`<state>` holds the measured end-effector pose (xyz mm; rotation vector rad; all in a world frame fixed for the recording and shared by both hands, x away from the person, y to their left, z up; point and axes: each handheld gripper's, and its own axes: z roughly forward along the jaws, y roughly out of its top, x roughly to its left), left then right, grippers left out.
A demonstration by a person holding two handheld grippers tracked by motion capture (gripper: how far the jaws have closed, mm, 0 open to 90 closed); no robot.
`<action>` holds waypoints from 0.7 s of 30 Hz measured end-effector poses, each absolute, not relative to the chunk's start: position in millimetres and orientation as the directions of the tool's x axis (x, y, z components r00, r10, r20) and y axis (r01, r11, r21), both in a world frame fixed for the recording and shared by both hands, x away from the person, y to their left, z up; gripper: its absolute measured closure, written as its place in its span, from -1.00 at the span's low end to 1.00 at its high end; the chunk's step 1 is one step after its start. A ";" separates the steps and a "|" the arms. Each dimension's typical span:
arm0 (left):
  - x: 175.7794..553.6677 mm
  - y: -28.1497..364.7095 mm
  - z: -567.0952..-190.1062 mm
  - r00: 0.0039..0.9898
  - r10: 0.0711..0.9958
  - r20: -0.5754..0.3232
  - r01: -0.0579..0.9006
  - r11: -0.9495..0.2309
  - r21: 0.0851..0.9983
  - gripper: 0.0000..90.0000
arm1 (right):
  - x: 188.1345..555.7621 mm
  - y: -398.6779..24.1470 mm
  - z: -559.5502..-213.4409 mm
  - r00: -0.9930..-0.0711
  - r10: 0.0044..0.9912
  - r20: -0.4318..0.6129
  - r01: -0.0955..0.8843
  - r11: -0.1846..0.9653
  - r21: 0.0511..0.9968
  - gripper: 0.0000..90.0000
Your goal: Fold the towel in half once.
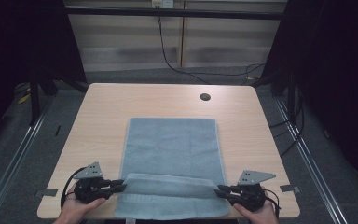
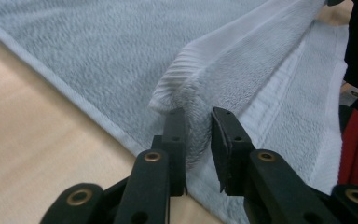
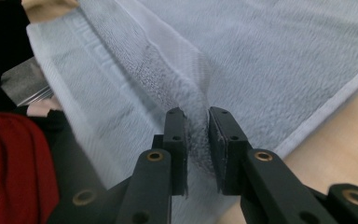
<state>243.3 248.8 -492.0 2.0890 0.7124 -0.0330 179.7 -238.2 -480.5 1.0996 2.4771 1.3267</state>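
A light blue towel [image 1: 172, 149] lies flat on the wooden table [image 1: 102, 107], its near strip folded over onto itself. At the fold's left end is my left gripper [image 1: 121, 185], jaws pointing right. In the left gripper view the raised fold of the towel [image 2: 223, 70] sits between the parted jaws of this gripper [image 2: 198, 116], with a gap at one pad. My right gripper [image 1: 219, 190] is at the fold's right end, pointing left. Its own view shows the towel's [image 3: 284, 46] fuzzy fold between the slightly parted jaws of that gripper [image 3: 196, 114].
A round cable hole [image 1: 205, 97] is in the table's far right part. Grey tape marks [image 1: 49, 192] [image 1: 290, 188] sit near the front corners. Bare wood runs on both sides of the towel. Red cloth [image 3: 14, 168] shows at the table's near edge.
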 end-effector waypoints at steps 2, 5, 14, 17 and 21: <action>237.0 248.5 -493.1 0.838 0.466 -0.283 0.496 -0.437 0.751 0.59 | 173.8 -238.3 -481.7 -0.732 0.645 0.219 0.548 0.367 0.752 0.65; 225.3 251.2 -489.5 0.847 0.448 -0.285 0.484 -0.431 0.762 0.46 | 161.1 -237.9 -480.2 -0.743 0.632 0.221 0.547 0.381 0.745 0.61; 236.7 255.1 -478.3 0.846 0.460 -0.272 0.462 -0.376 0.803 0.29 | 161.1 -250.2 -471.3 -0.711 0.669 0.218 0.536 0.315 0.783 0.51; 257.2 246.7 -478.8 0.830 0.490 -0.265 0.478 -0.383 0.790 0.29 | 181.8 -247.7 -471.6 -0.696 0.685 0.214 0.542 0.306 0.782 0.37; 291.1 233.9 -483.1 0.817 0.524 -0.243 0.487 -0.399 0.777 0.32 | 215.8 -238.5 -469.9 -0.678 0.705 0.209 0.556 0.306 0.773 0.24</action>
